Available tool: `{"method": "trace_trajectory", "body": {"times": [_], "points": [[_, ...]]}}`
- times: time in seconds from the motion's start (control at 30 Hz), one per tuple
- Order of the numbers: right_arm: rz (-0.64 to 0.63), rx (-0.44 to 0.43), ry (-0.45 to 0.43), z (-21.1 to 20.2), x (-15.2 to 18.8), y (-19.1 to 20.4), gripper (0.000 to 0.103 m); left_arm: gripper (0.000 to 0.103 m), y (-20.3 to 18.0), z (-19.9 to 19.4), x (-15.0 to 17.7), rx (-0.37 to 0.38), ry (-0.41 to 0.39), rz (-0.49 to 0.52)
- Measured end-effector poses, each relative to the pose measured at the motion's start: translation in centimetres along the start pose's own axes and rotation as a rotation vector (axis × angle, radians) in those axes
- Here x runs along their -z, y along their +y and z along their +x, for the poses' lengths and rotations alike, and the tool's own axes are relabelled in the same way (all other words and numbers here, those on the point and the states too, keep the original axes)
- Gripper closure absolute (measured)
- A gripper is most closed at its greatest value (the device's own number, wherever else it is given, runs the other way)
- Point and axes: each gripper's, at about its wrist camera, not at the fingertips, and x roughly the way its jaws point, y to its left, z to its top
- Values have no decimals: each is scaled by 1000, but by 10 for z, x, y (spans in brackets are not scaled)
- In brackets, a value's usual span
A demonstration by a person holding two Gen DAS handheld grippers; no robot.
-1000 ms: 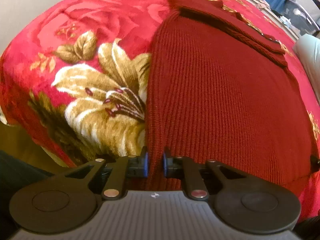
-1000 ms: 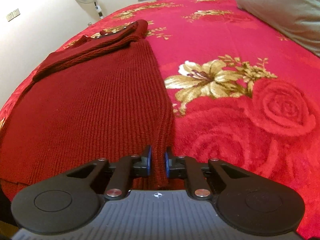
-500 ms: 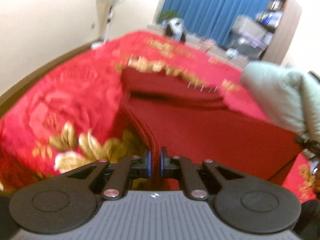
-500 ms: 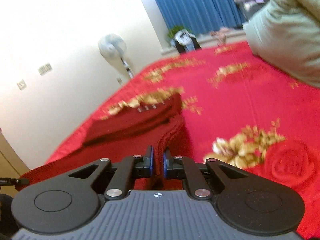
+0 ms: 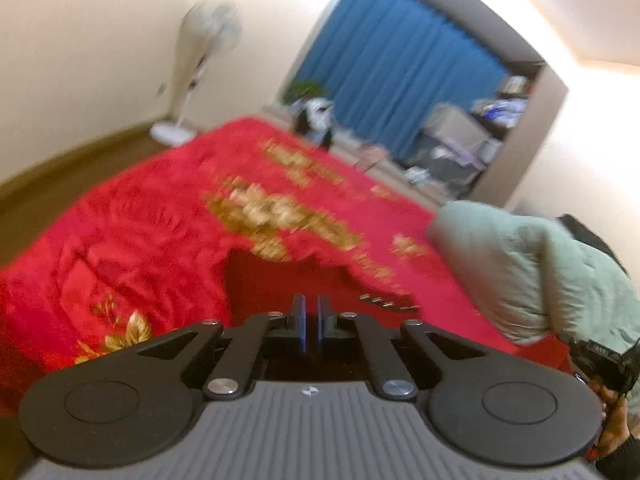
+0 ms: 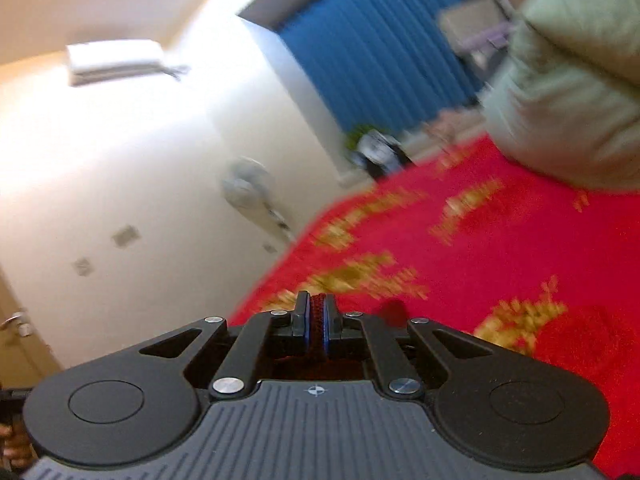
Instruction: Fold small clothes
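Observation:
A dark red knit sweater (image 5: 272, 280) lies on the bed just beyond my left gripper (image 5: 311, 308), with a row of small metal buttons (image 5: 384, 302) showing. The left jaws stand almost together and the sweater's edge runs up into them, so the gripper is shut on it. In the right wrist view, ribbed red knit (image 6: 317, 334) is pinched between the blue pads of my right gripper (image 6: 316, 305), which is shut on the sweater. Both grippers are raised above the bed, and most of the garment hangs below them out of view.
The bed carries a red blanket with gold flowers (image 5: 140, 240). A pale green quilt (image 5: 540, 272) is piled at its right side. A standing fan (image 5: 200, 60) is by the left wall, and a blue curtain (image 5: 400, 72) and cluttered shelves are behind. A hand (image 5: 612, 432) shows at the right edge.
Both grippers have shut on the sweater's near edge and risen, tilting upward. The views swung from the flat sweater to the far room, and little of the garment still shows.

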Motion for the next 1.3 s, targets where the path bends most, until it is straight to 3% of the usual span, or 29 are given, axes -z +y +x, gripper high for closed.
{"method": "trace_trajectory", "body": {"times": [0.2,0.27,0.33,0.4,0.43,0.47,0.53,0.63,0.77,0.87,0.97,1.0,1.03,1.07,1.1,1.2,1.3], "points": [[-9,153,177,150,-5,-45,98,98,61,160,-41,-133,150,-58],[27,252,223,194,-3,-61,96,98,85,193,-45,-216,152,-84],[30,337,259,221,5,-73,93,95,111,208,-38,-226,138,-149],[69,370,254,222,15,-83,93,91,137,217,-27,-228,251,-286],[100,354,246,214,21,-88,91,87,145,218,-24,-215,262,-331],[126,332,245,209,28,-92,87,75,149,220,-24,-208,267,-343],[147,335,262,203,44,-101,63,60,148,227,-24,-202,288,-310],[162,347,320,205,63,-110,62,60,145,246,-22,-158,339,-303],[264,258,336,213,71,-116,62,58,127,265,-15,-131,369,-280],[274,215,364,225,73,-110,59,58,117,282,-10,-146,406,-255],[185,257,410,239,77,-98,59,58,112,294,-8,-152,426,-244],[146,279,411,242,77,-93,65,59,110,296,-8,-145,430,-241],[122,289,408,243,78,-90,82,62,108,297,-8,-142,434,-230],[100,295,405,243,78,-86,92,78,105,296,-10,-136,434,-213],[76,296,397,241,77,-84,91,87,102,294,-11,-125,433,-193],[-76,310,340,230,72,-66,92,91,85,279,-22,-111,369,-87],[-159,272,217,216,54,-46,93,92,74,251,-38,-111,227,-2]]}}
